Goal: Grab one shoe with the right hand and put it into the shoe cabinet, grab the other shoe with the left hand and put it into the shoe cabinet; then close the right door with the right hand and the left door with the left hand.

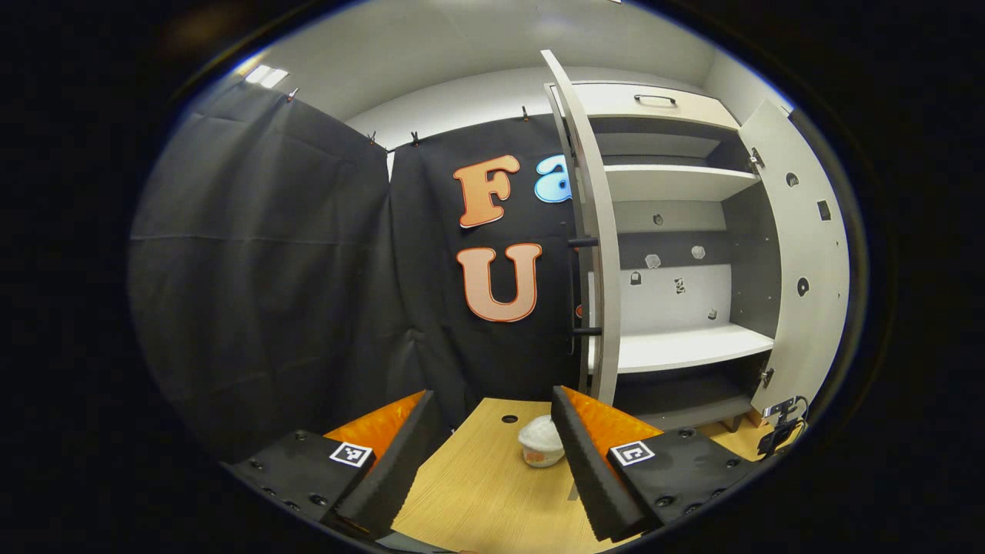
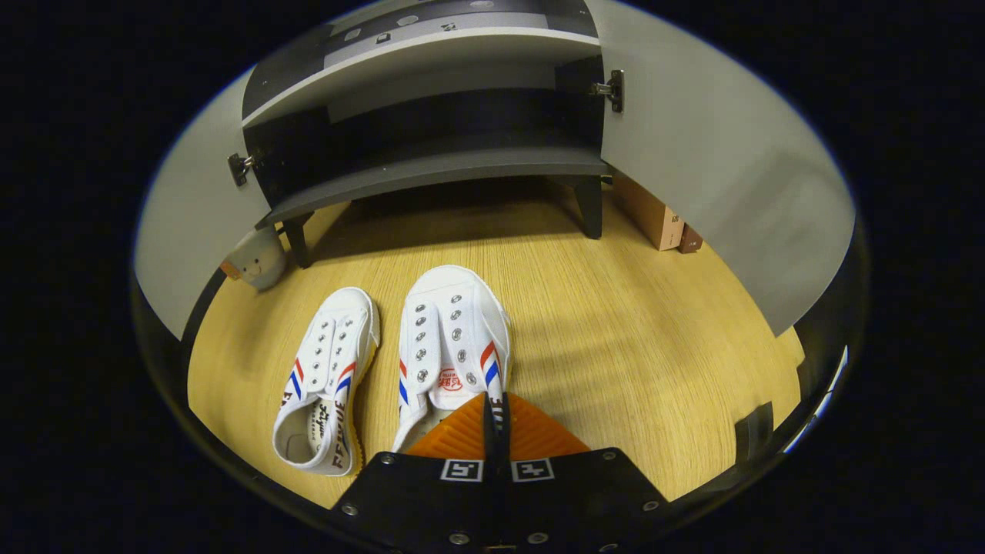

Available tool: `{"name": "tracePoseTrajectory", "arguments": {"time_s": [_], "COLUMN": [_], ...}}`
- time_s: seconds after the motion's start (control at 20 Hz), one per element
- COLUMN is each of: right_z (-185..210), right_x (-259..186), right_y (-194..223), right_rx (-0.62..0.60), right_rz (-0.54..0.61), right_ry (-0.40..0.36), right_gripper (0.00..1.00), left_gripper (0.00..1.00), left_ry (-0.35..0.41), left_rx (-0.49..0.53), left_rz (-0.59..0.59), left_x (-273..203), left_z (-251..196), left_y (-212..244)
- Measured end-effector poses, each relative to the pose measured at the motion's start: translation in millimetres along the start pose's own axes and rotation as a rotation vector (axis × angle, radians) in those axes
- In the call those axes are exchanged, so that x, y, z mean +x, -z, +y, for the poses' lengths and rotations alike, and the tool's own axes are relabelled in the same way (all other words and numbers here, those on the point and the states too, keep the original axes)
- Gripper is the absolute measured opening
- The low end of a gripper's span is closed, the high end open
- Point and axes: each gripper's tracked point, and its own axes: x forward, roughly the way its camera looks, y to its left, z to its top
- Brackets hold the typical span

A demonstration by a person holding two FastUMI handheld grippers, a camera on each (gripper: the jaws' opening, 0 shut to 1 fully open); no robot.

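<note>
In the right gripper view two white canvas shoes with red and blue stripes lie on the wooden floor, toes toward the shoe cabinet (image 2: pixel 439 165). My right gripper (image 2: pixel 496 406) is shut on the side wall of the nearer right-hand shoe (image 2: pixel 454 331). The other shoe (image 2: pixel 327 377) lies free just to its left. Both cabinet doors stand open, the left door (image 2: pixel 192 223) and the right door (image 2: pixel 716 169). In the left gripper view my left gripper (image 1: pixel 489 419) is open and holds nothing, low over the floor, left of the open cabinet (image 1: pixel 677 346).
A small pale cup-like object (image 2: pixel 258 258) sits by the cabinet's left leg, and lies between my left fingers as a white cup (image 1: pixel 541 442). A brown box (image 2: pixel 654 215) stands under the right door. The left door's edge (image 1: pixel 596 231) juts toward my left gripper.
</note>
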Motion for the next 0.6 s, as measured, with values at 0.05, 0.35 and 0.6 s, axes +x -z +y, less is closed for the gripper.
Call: {"name": "tracePoseTrajectory", "arguments": {"time_s": [0.05, 0.35, 0.6], "right_z": [1.0, 9.5, 19.8], "right_x": [-7.2, -61.4, -116.5], "right_y": [-6.1, -58.7, -115.1], "right_rx": [0.009, 0.047, 0.048], "right_rz": [-0.009, -0.057, -0.119], "right_ry": [-0.004, -0.021, -0.045], "right_gripper": [0.00, 0.00, 0.00], "left_gripper": [0.96, 0.96, 0.96], "left_ry": [0.002, 0.026, 0.037], "left_rx": [-0.002, -0.006, -0.017], "left_rz": [-0.003, -0.014, -0.032], "left_x": [0.1, 1.7, 3.3], "left_z": [-1.5, -9.9, -10.5], "left_y": [-1.1, -2.1, -4.3]}}
